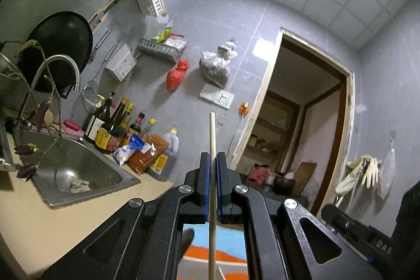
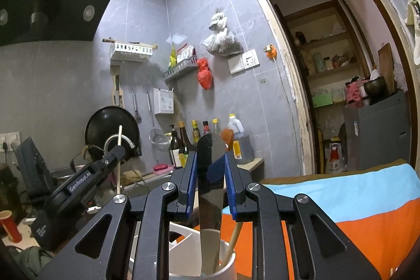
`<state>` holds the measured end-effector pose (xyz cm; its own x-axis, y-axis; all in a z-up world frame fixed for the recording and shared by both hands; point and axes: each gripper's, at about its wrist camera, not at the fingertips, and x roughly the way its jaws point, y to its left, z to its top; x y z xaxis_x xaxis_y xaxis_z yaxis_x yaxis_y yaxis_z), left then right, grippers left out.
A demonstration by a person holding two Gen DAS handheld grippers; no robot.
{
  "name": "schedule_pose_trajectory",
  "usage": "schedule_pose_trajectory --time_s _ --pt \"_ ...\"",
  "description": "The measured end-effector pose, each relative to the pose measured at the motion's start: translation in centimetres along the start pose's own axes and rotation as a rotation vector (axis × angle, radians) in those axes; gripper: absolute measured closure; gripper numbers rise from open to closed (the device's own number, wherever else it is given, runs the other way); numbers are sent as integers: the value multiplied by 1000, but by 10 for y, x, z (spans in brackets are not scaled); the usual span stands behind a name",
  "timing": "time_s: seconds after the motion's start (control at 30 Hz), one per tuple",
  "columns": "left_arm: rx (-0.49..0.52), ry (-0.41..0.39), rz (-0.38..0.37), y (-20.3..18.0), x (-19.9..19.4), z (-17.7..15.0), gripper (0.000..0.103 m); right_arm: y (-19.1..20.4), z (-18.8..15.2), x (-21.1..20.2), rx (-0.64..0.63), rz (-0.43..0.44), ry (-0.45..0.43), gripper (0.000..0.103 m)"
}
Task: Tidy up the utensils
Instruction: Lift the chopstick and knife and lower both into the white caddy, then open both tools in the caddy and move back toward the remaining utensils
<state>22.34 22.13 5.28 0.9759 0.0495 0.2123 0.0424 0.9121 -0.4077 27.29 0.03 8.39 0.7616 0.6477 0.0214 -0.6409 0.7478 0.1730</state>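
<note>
Beige counter [image 1: 39,222] with a steel sink [image 1: 78,169] set into it at 9 o'clock. A cluster of sauce bottles [image 1: 115,127], a jug of dark liquid [image 1: 165,159] and food packets [image 1: 131,148] stand beside the sink at 10 o'clock.

Right gripper [image 2: 210,175] clamps steel spatula handle [image 2: 210,175], lower centre; blade end inside white holder [image 2: 223,272].

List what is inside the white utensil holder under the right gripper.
The white utensil holder contains the lower end of a shiny metal utensil handle and a wooden chopstick. Its bottom is hidden.
</note>
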Motion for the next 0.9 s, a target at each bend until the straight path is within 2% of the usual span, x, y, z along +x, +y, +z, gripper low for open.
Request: schedule_pose_trajectory --time_s 0.23,0.7,0.9 --pt "47 121 -10 -7 -6 -2 100 3 -2 -3 -19 -3 20 85" --pt "110 212 -32 -16 -11 -7 100 3 -3 -12 -6 -15 46 83" --pt "74 260 -18 -16 -16 -8 99 1 3 -27 -3 -30 40 74"
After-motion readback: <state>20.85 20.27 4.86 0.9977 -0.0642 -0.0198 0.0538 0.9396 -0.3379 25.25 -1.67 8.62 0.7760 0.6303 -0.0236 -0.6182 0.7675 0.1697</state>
